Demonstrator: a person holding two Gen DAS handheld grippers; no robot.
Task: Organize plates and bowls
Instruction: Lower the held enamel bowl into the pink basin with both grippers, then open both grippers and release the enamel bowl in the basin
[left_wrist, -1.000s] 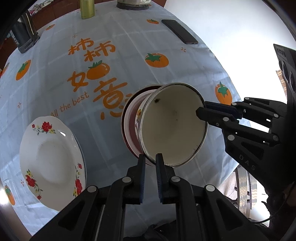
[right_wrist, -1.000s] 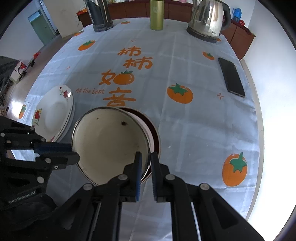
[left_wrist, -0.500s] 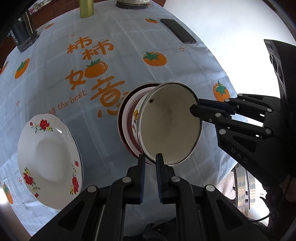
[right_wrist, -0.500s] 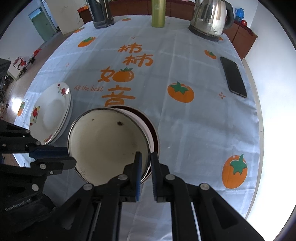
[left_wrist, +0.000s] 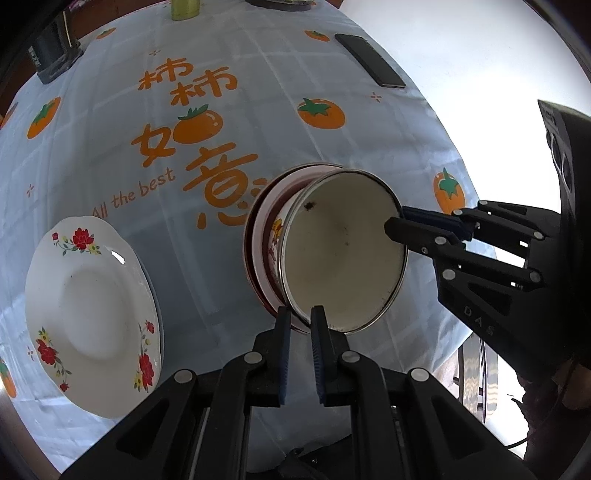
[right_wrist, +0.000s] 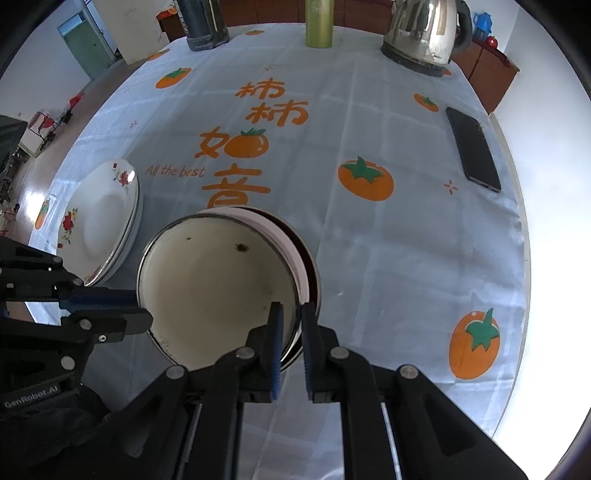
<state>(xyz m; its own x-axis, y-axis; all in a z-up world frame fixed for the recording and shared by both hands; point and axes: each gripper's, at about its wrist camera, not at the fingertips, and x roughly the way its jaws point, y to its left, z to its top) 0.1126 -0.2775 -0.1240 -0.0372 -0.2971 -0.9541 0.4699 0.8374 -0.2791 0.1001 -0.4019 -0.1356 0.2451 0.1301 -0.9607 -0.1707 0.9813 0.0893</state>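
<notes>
A cream enamel bowl (left_wrist: 343, 251) with a metal rim is tilted, its base nested in a pink and dark red bowl (left_wrist: 263, 236) on the tablecloth. My left gripper (left_wrist: 297, 314) is shut on the bowl's near rim. My right gripper (left_wrist: 394, 221) is shut on the rim at the bowl's right side. In the right wrist view the right gripper (right_wrist: 291, 314) pinches the cream bowl's (right_wrist: 218, 288) near-right rim. The left gripper (right_wrist: 142, 306) clamps its left edge there. White flowered plates (right_wrist: 103, 225) lie stacked to the left, also seen as a flowered plate (left_wrist: 88, 310).
A black phone (right_wrist: 474, 147) lies near the table's right edge. A steel kettle (right_wrist: 421, 33), a green bottle (right_wrist: 318, 22) and a dark flask (right_wrist: 201, 22) stand along the far side. The table edge (left_wrist: 461, 155) drops off close to the right of the bowls.
</notes>
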